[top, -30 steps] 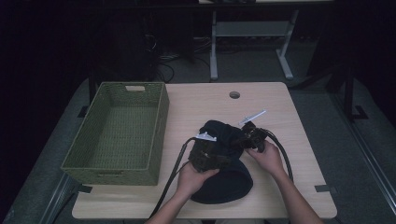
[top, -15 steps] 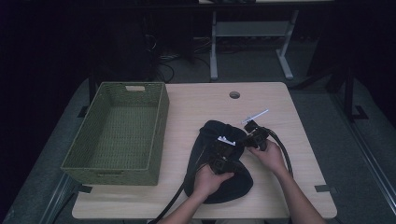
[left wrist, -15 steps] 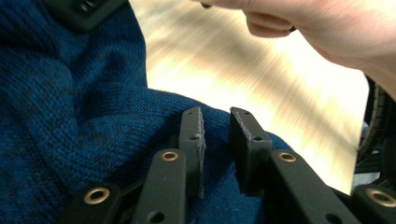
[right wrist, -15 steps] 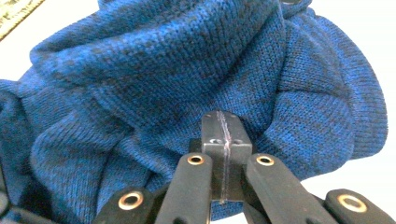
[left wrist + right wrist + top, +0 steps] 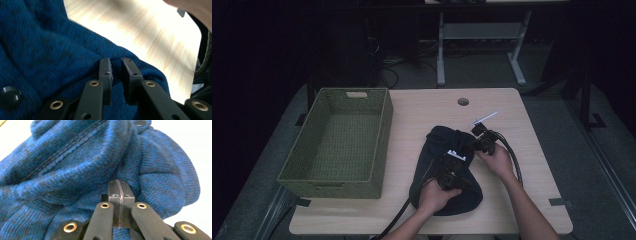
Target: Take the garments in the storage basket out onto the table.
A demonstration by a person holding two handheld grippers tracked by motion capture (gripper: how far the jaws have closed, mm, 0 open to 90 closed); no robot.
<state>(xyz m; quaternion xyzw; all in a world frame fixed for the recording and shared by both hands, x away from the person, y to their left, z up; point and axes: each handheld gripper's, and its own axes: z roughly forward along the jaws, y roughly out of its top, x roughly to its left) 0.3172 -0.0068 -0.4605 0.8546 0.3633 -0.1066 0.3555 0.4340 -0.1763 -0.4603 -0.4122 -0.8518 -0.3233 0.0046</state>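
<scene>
I have one dark blue knitted garment (image 5: 443,170) bunched in a heap on the near right part of the wooden table (image 5: 427,112), well apart from the single green woven basket (image 5: 339,142) that stands on the table's left side. My left gripper (image 5: 451,172) sits on top of the heap, toward its near edge, and in the left gripper view its tips (image 5: 117,67) press down into the blue knit, just beside the garment's edge, with bare table beyond. Its jaws have just been closing and now stand narrowly apart, with a fold of the knit rising into the slit between them; I cannot tell whether the pads are actually pinching it. My right gripper (image 5: 479,140) lies at the far right edge of the heap, and in the right gripper view its jaws (image 5: 119,187) are pressed fully together, their tips against a fold of the cloth; whether any cloth is caught between them I cannot tell. One round dark button (image 5: 9,93) shows on the knit at the left of the left gripper view. One small white strip (image 5: 483,119) lies on the table just beyond the right gripper. Count: one garment, one basket, two grippers, two hands.
</scene>
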